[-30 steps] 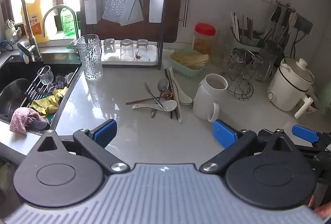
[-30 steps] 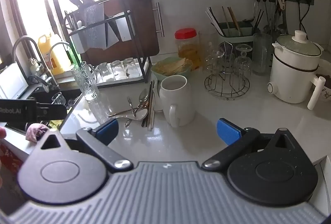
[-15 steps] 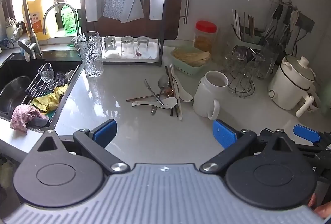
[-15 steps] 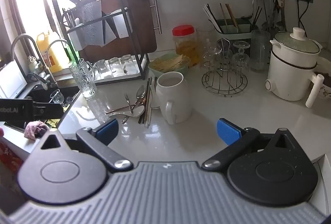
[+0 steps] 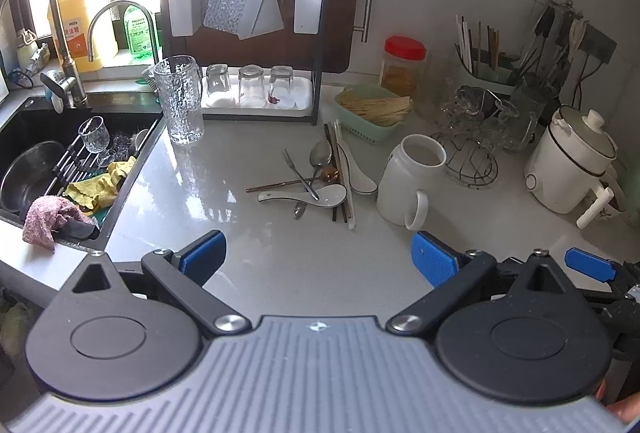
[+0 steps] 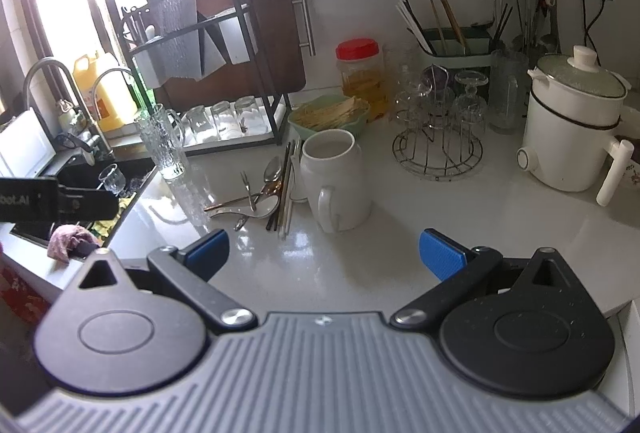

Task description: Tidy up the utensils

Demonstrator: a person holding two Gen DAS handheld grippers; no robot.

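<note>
Glossy white kitchen tabletop beside a black sink, backlit by a window. Utensils heaped just left of a white mug, closer than a second ago. Left tool and right tool both spread, empty. "RoboLAI" lettering partly readable.

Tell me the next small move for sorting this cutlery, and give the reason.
Probably bring the left gripper forward and down toward the utensil pile. Both grippers are open and empty, well short of it, and the pile lies loose on the counter just left of the white mug.
</note>
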